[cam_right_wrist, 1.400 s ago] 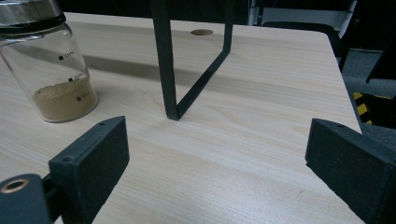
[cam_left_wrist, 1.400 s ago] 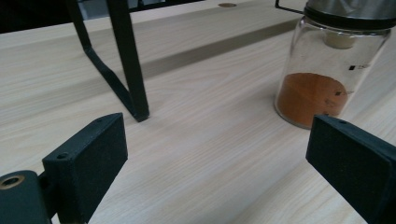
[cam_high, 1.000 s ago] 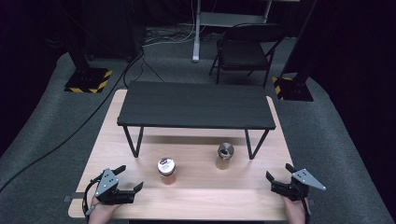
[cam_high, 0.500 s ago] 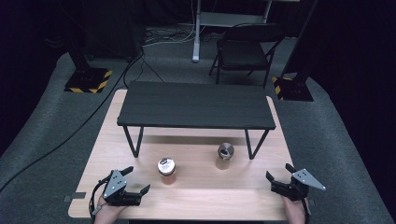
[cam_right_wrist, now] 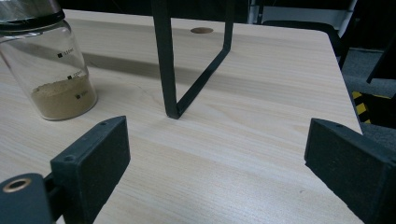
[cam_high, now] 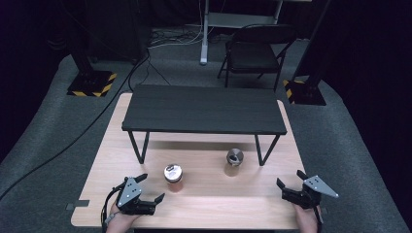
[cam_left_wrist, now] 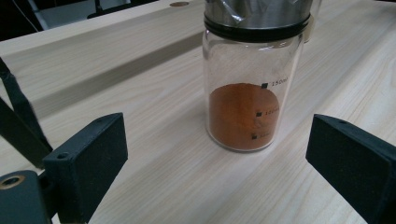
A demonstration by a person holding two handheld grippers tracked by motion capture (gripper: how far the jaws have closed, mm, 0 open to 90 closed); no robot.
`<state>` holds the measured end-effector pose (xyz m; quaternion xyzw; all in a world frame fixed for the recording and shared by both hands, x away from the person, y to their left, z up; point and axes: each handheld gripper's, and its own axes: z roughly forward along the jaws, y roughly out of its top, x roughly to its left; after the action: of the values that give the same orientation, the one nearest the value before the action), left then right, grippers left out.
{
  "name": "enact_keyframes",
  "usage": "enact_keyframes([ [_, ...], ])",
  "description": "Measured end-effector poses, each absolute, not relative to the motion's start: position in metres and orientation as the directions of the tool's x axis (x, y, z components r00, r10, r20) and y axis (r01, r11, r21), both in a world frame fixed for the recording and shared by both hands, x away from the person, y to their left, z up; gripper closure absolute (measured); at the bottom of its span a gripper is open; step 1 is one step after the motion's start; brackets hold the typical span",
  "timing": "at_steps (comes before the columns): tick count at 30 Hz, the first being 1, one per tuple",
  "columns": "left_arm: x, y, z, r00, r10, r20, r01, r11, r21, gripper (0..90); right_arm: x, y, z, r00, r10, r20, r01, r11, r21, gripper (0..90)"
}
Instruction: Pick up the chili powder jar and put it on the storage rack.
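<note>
Since the earlier frame the left gripper [cam_high: 148,189] has slid across the table [cam_high: 243,204] toward the orange jar [cam_high: 173,177], while the right gripper [cam_high: 291,187] has kept its place near the right edge, jaws wide and empty; in the high view the orange jar stands just beside the left gripper, in front of the black shelf [cam_high: 204,109], and a tan jar [cam_high: 234,161] stands by the shelf's right leg; in the left gripper view the jaws gape, nothing between the pads, the orange jar [cam_left_wrist: 247,102] upright just ahead and untouched; in the right gripper view the tan jar [cam_right_wrist: 51,70] sits off to the left; I judge the grasp only begun: approach underway, closing and lifting left.
</note>
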<state>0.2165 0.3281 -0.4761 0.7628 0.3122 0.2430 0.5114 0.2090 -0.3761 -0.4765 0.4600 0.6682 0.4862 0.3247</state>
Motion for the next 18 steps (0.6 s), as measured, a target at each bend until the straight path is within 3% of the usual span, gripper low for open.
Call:
enact_keyframes([
  [18,0.226,0.302,-0.476,0.692,0.721,0.038,0.236,-0.276,0.932,5.4,0.209,-0.375,-0.476,-0.366,0.930,0.010,0.299,0.107,0.948,5.7],
])
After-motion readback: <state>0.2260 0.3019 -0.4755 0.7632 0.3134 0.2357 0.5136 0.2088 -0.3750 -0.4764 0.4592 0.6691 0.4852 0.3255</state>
